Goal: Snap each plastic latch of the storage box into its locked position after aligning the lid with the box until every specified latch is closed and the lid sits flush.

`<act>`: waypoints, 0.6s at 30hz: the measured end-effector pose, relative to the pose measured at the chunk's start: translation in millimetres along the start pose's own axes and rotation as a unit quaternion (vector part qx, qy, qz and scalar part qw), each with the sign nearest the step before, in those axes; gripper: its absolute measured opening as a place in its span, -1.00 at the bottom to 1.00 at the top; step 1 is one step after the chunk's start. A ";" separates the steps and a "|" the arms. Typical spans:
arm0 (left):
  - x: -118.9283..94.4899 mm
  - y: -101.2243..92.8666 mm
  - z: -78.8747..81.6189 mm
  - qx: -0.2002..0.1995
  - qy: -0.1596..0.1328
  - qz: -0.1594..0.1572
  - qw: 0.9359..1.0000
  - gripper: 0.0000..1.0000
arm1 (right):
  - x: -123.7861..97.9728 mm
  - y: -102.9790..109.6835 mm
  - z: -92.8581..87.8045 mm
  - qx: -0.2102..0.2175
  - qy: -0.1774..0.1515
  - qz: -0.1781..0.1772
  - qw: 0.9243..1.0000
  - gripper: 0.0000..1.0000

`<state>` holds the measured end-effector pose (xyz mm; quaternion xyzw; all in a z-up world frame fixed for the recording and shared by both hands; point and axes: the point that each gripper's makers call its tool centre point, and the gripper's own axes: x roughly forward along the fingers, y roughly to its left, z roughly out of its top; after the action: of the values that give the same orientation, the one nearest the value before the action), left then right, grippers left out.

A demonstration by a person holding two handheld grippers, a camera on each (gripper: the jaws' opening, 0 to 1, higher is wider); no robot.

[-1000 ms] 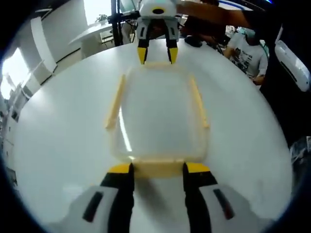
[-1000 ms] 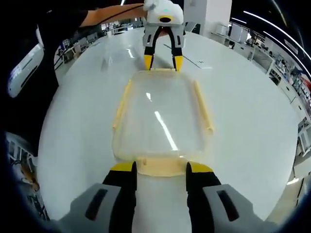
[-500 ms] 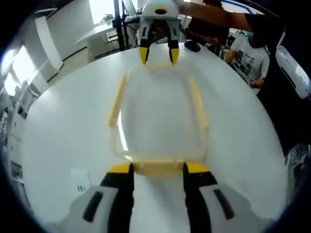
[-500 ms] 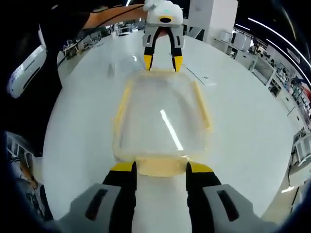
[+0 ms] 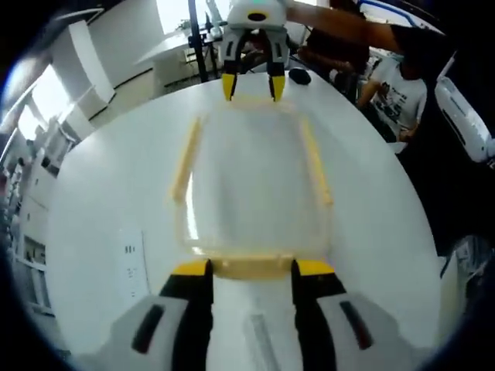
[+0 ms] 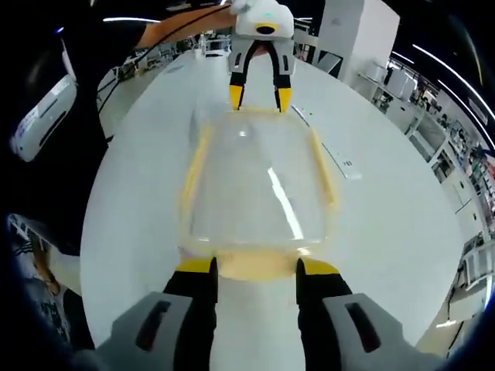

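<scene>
A clear storage box (image 5: 251, 185) with a see-through lid and pale yellow latches sits on a round white tabletop (image 5: 100, 201), held between two grippers at its opposite short ends; in the left gripper view, the left gripper (image 5: 251, 269) rises from the bottom with its yellow-tipped jaws spread apart, one on each side of the near end latch (image 5: 251, 267), which lies between them; whether the jaws press on it I cannot tell; at the far end of the box the right gripper (image 5: 253, 86) points down, its jaws also parted around the far end latch; long yellow latches run along both long sides of the box; a sheet of paper (image 5: 131, 263) lies on the tabletop beside the box; in the right gripper view the scene mirrors: the right gripper (image 6: 255, 270) straddles the near latch (image 6: 255, 264) with parted jaws, the box (image 6: 255, 185) stretches away, and the left gripper (image 6: 260, 97) stands at the far end; a person's arm (image 6: 182, 19) reaches to it.
</scene>
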<state>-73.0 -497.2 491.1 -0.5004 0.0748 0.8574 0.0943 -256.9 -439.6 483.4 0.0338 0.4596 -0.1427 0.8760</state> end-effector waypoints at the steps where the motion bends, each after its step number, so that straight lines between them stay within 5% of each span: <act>1: -3.1 -2.1 -2.5 -0.001 0.000 0.002 1.000 -0.21 | 1.1 1.4 3.5 -0.003 0.001 0.001 1.000 -0.20; 18: -51.2 -52.0 -75.1 -0.051 0.012 0.035 0.998 -0.21 | 43.3 35.8 80.0 -0.055 0.007 0.029 0.998 -0.20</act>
<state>27.3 -467.9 497.4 -0.5115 0.0496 0.8570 0.0376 -160.0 -430.0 491.6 -0.0004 0.4720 -0.0912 0.8769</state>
